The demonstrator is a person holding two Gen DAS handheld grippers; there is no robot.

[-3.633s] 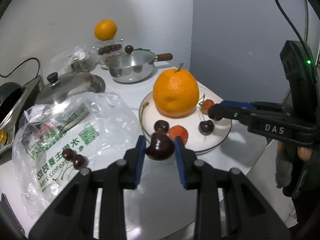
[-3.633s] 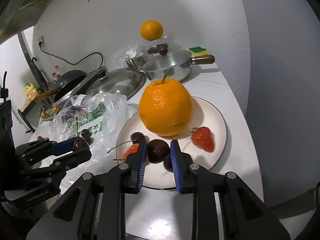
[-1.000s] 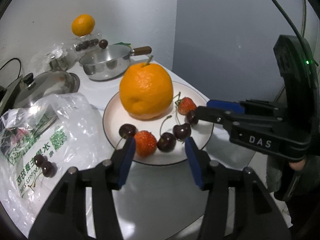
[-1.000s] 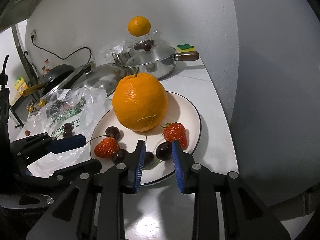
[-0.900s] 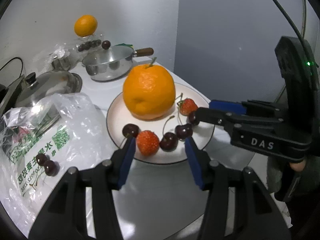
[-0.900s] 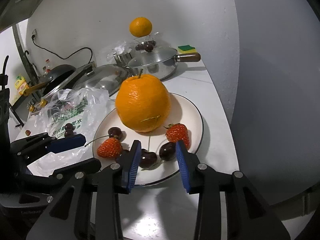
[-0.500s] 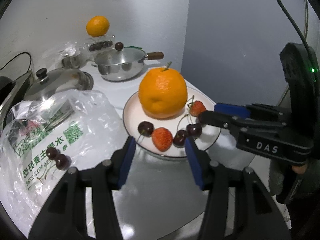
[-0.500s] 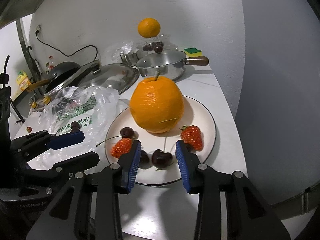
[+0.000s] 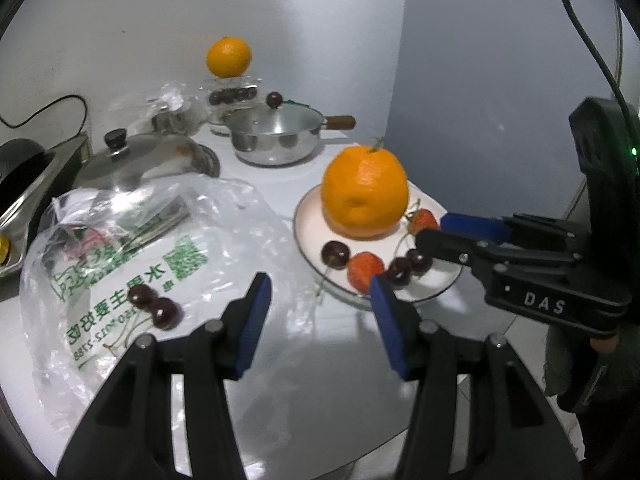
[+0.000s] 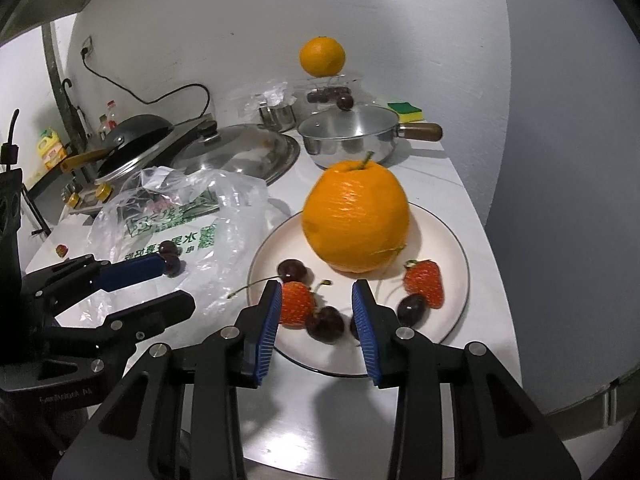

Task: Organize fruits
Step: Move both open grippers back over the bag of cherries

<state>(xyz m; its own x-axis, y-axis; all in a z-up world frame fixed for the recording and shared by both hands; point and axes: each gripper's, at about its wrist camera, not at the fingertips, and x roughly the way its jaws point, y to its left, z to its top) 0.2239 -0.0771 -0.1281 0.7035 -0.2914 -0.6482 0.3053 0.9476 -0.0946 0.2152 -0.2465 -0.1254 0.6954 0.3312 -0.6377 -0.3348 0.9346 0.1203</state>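
A white plate [image 9: 440,292] [image 10: 460,280] holds a big orange [image 9: 364,196] [image 10: 356,216], two strawberries [image 9: 365,276] [image 10: 426,280] and three dark cherries [image 9: 335,254] [image 10: 326,324]. Two more cherries [image 9: 154,304] [image 10: 170,254] lie on a clear plastic bag [image 9: 140,240] [image 10: 180,208] left of the plate. My left gripper [image 9: 319,292] [image 10: 176,284] hangs open and empty between the bag and the plate's near-left rim. My right gripper [image 10: 316,292] [image 9: 434,232] is open over the plate's front edge. A strawberry and a cherry lie beyond its tips, untouched.
A lidded steel pan [image 9: 276,136] [image 10: 348,136] and a big pot lid [image 9: 140,160] stand behind the plate. A second orange [image 9: 228,56] sits on a clear cherry container at the wall. A sponge [image 10: 404,110] lies at the back right. The table's curved edge runs close right of the plate.
Each gripper held a cherry earlier; both cherries now lie on the plate. Over the last second both grippers pulled back and rose, and the right jaws widened a little.
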